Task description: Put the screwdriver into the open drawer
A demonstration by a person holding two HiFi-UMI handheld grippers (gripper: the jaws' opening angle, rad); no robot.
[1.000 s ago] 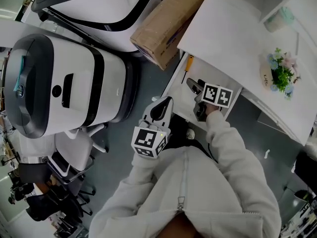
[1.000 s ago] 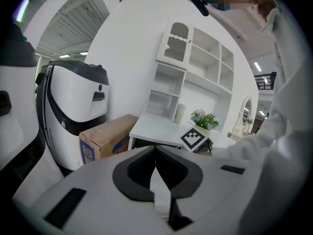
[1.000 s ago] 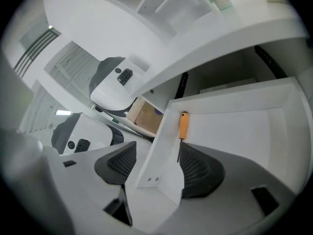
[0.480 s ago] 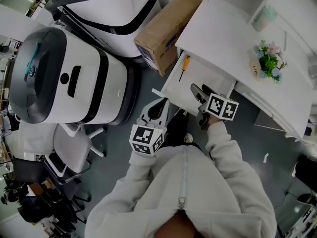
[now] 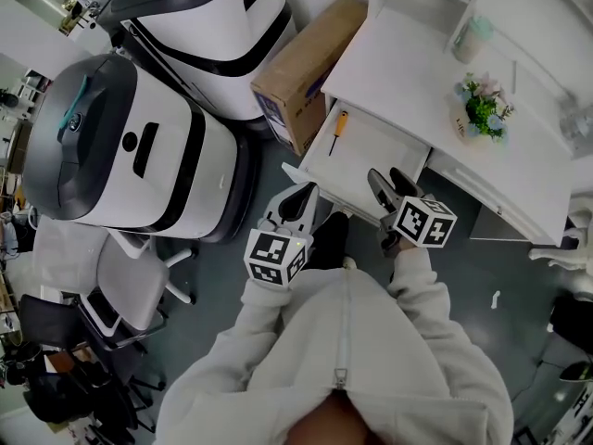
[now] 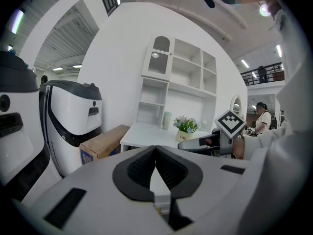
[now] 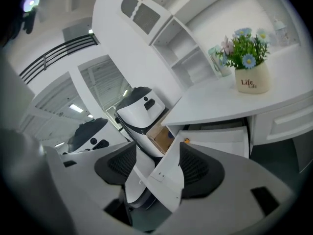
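The screwdriver (image 5: 336, 130), thin with an orange handle, lies inside the open white drawer (image 5: 371, 160) near its far left side. In the right gripper view only its orange handle tip (image 7: 186, 141) shows. My right gripper (image 5: 386, 185) hovers at the drawer's near front edge. Its jaws stand open and hold nothing, and the drawer's front panel (image 7: 164, 173) shows between them. My left gripper (image 5: 296, 200) hangs left of the drawer's near corner, over the floor. Its pads (image 6: 168, 168) meet at the tips, shut and empty.
The white desk (image 5: 417, 58) carries a flower pot (image 5: 482, 114) and a cup (image 5: 471, 35). A cardboard box (image 5: 306, 63) leans against the desk's left side. Two large white machines (image 5: 120, 151) stand to the left, with a chair (image 5: 130, 281) below them.
My right gripper has drawn back from over the drawer to its front edge. The screwdriver stays lying in the drawer. The left gripper has hardly moved.
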